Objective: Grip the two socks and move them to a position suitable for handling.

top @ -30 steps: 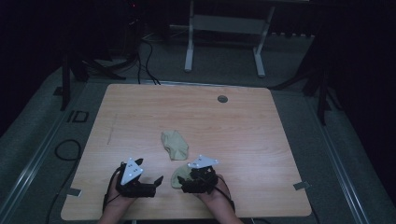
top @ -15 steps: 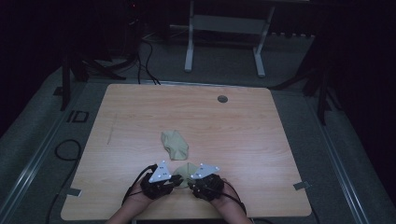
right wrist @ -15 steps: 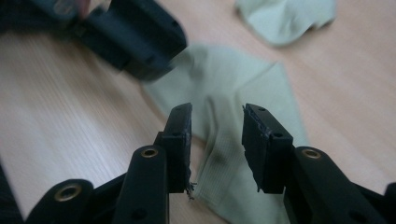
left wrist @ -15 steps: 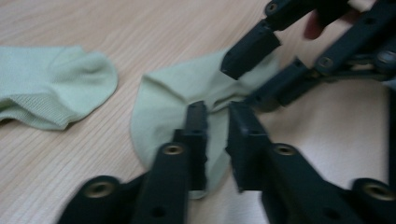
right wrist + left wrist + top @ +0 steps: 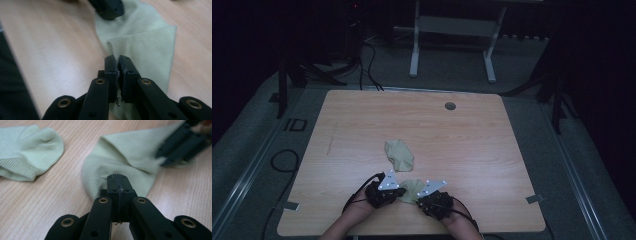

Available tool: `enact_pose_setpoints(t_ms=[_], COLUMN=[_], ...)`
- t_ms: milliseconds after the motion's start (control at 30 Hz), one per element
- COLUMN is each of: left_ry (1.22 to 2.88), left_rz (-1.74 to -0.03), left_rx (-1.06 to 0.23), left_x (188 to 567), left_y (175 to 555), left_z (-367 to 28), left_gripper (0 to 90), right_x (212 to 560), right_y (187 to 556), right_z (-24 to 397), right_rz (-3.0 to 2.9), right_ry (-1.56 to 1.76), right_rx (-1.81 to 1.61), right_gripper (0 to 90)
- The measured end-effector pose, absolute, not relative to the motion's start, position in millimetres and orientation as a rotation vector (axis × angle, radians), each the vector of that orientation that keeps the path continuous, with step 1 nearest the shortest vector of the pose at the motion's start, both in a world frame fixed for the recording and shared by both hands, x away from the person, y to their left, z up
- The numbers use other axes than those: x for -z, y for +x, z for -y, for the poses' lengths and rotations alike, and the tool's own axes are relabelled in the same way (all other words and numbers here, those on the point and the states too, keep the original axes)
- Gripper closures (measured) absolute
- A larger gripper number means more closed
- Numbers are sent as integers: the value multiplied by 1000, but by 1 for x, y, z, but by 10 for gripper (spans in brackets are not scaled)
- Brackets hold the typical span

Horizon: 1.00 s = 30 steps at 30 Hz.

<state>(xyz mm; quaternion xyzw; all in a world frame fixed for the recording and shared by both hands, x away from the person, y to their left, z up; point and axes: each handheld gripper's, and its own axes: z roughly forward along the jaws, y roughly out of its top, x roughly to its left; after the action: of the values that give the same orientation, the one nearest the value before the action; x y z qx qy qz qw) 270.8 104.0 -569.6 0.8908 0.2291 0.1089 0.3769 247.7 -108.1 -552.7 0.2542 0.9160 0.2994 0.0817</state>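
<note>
Sock (image 5: 413, 188) near table's (image 5: 492, 150) front edge, pinched at two ends: left gripper (image 5: 117, 178) clamped on toe side, right gripper (image 5: 118, 60) on ribbed cuff, likely for stretching flat. Second sock (image 5: 399, 155) just behind, untouched.

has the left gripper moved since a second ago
Yes. The left gripper has shifted right along the table's near edge, onto the near sock.

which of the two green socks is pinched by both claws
The near sock, at the table's front edge, with the left claw shut on one end and the right claw on the other. The far sock lies untouched toward the table's middle.
</note>
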Motion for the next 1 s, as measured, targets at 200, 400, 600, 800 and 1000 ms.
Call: enact_pose_setpoints(t_ms=[200,400,600,800,1000], left_ry=[2279,2284,2291,2304,2305], left_rz=[-560,-532,-473,-431,-425], left_rx=[-288,-308,-328,-309,-306], left_x=[570,570,571,570,570], left_y=[272,270,269,270,275], left_z=[-99,-93,-87,-78,-70], left_gripper=[893,893,893,892,892], right_x=[540,521,510,515,531], right_y=[249,261,271,285,291], right_z=[130,160,189,216,228], right_rz=[-2699,-2597,-2507,-2468,-2474], right_ry=[897,996,1102,1201,1283], right_rx=[-1012,-1080,-1099,-1042,-1012], right_gripper=[855,854,854,852,834])
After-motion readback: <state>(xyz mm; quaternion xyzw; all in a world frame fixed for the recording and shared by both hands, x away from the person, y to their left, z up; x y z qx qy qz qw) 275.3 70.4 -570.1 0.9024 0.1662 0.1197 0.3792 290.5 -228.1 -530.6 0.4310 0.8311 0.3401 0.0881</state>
